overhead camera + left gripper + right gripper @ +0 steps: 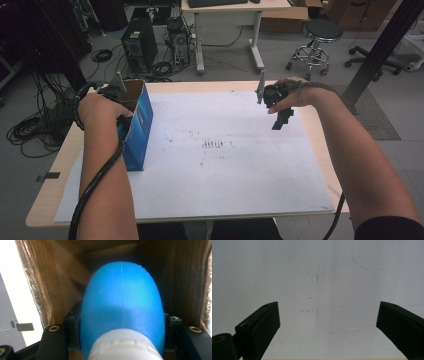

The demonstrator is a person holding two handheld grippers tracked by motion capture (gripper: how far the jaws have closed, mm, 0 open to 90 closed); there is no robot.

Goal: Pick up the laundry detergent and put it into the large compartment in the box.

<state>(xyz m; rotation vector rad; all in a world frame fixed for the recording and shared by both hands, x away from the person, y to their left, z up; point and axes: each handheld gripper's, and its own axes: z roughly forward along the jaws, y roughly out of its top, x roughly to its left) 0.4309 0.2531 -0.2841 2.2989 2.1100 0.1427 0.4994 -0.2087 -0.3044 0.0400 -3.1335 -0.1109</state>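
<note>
A blue bottle (122,307) with a white cap is clamped between the jaws of the left gripper (122,340) and held inside the open blue carton (137,125) at the table's left edge. The right gripper (328,315) is held above the white sheet (225,160), its 2 jaws wide apart with nothing between them.

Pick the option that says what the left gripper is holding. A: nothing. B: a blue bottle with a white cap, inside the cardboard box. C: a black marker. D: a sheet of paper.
B: in the left gripper view the left gripper clamps a blue bottle between brown box walls.
</note>
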